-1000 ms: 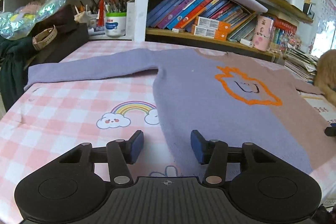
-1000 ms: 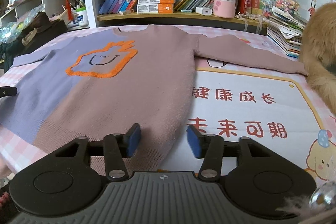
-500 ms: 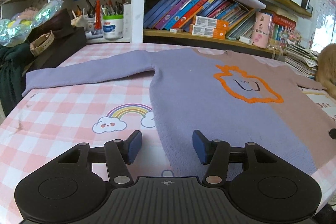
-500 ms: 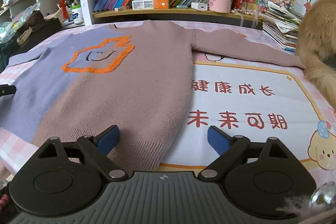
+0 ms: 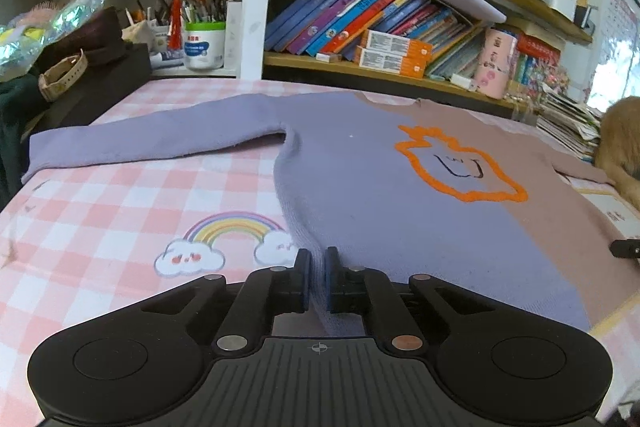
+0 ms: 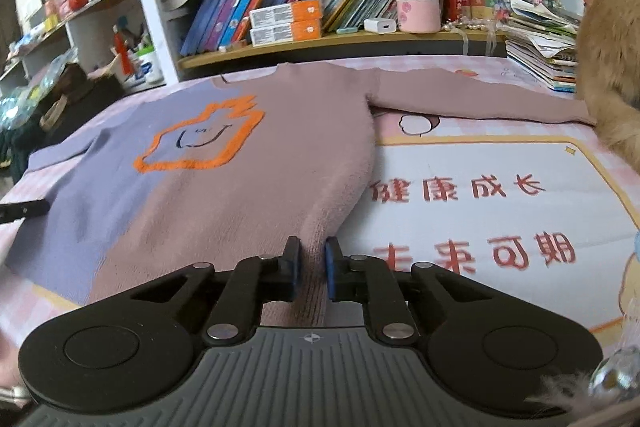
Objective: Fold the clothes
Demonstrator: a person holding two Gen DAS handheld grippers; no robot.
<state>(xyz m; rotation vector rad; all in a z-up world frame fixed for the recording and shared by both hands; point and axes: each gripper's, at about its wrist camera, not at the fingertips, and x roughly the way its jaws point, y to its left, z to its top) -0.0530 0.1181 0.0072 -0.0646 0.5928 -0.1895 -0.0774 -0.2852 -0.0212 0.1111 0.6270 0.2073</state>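
A knit sweater, purple on one half and dusty pink on the other with an orange outline face on the chest, lies flat and face up on the table (image 5: 376, 187) (image 6: 256, 187), sleeves spread out. My left gripper (image 5: 316, 281) is shut on the purple hem corner at the sweater's near left edge. My right gripper (image 6: 310, 273) is shut on the pink hem corner at its near right edge. Each view shows the other gripper's tip at its side edge.
The table has a pink checked cloth (image 5: 100, 211) with a rainbow print and a white panel with red characters (image 6: 480, 211). Bookshelves (image 5: 380, 27) stand behind. Dark bags (image 5: 80, 83) sit far left. An orange furry animal (image 6: 612, 99) sits on the right sleeve end.
Both grippers were open at the hem before. The right one opened wider half a second ago. Now both have closed on the sweater's bottom corners.
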